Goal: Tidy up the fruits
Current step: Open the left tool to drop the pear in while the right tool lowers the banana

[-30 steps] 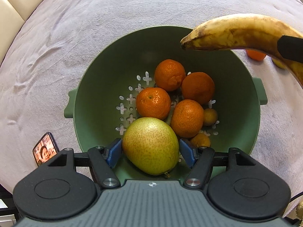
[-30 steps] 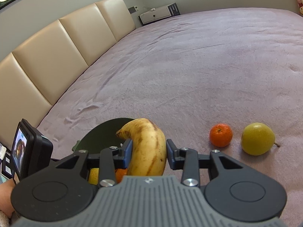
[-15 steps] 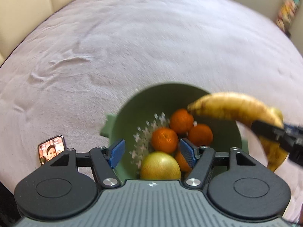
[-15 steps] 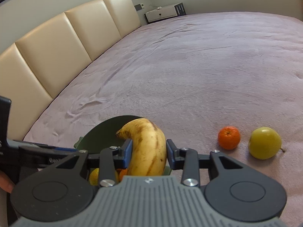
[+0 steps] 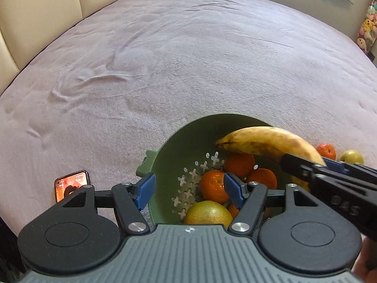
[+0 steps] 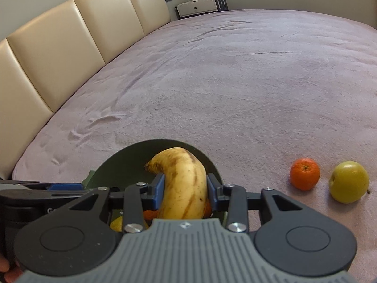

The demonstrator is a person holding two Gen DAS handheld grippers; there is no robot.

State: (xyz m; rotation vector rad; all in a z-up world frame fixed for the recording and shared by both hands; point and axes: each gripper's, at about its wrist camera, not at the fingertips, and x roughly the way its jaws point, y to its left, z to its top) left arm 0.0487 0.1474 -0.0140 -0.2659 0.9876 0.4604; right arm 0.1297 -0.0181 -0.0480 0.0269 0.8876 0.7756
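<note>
A green colander bowl (image 5: 165, 165) sits on the mauve bed cover and holds several tangerines (image 5: 213, 185) and a yellow-green pear (image 5: 207, 213). My left gripper (image 5: 189, 189) hovers open above the bowl's near side, with nothing between its blue pads. My right gripper (image 6: 185, 187) is shut on a brown-speckled banana (image 6: 183, 188), which hangs over the bowl (image 6: 122, 165). In the left wrist view the banana (image 5: 266, 141) reaches in from the right above the tangerines. A loose tangerine (image 6: 304, 174) and a yellow-green apple (image 6: 348, 181) lie on the cover to the right of the bowl.
A phone (image 5: 71, 184) with a lit screen lies on the cover left of the bowl. A cream padded headboard (image 6: 59, 54) runs along the bed's left side. A white cabinet (image 6: 200, 7) stands beyond the far end. Plush toys (image 5: 366, 30) hang at the far right.
My left gripper has let go of the pear, which now lies in the bowl, and has risen and pulled back. The right gripper has carried the banana left, over the bowl.
</note>
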